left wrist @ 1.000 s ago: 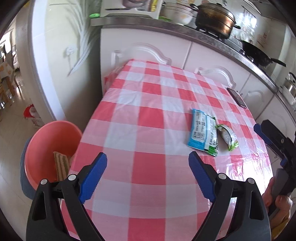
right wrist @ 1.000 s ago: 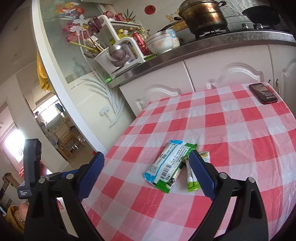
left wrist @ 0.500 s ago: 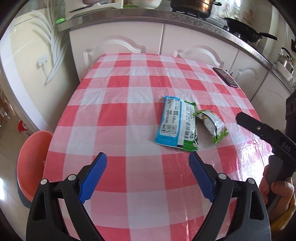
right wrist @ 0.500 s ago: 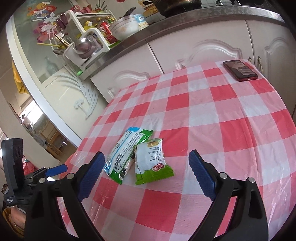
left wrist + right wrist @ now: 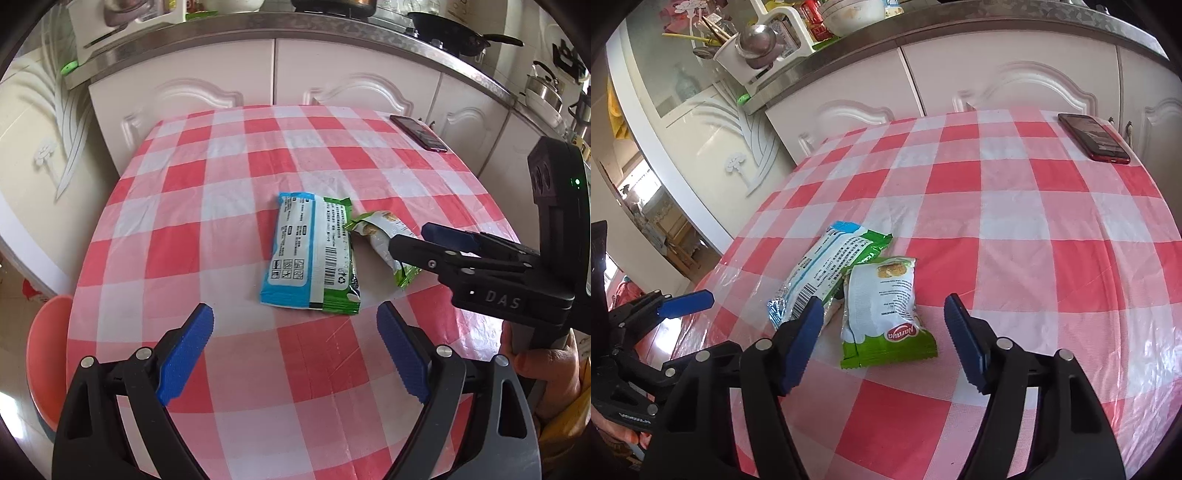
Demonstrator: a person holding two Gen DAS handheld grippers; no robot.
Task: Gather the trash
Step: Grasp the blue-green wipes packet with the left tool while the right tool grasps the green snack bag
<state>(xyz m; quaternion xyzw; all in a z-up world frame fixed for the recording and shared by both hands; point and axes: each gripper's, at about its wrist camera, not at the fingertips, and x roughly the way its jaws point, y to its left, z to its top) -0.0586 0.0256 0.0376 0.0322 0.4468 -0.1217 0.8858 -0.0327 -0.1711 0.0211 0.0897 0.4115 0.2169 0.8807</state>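
Right gripper (image 5: 882,343) angles down, closing around green wrapper (image 5: 882,310).

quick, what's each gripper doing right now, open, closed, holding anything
Left gripper: open, empty, short of the blue-and-green wrapper.
Right gripper: closing around the small green packet, pads not touching yet.

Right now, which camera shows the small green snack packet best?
The right wrist view: the small green snack packet lies whole and close, label readable. In the left wrist view the right gripper covers part of it.
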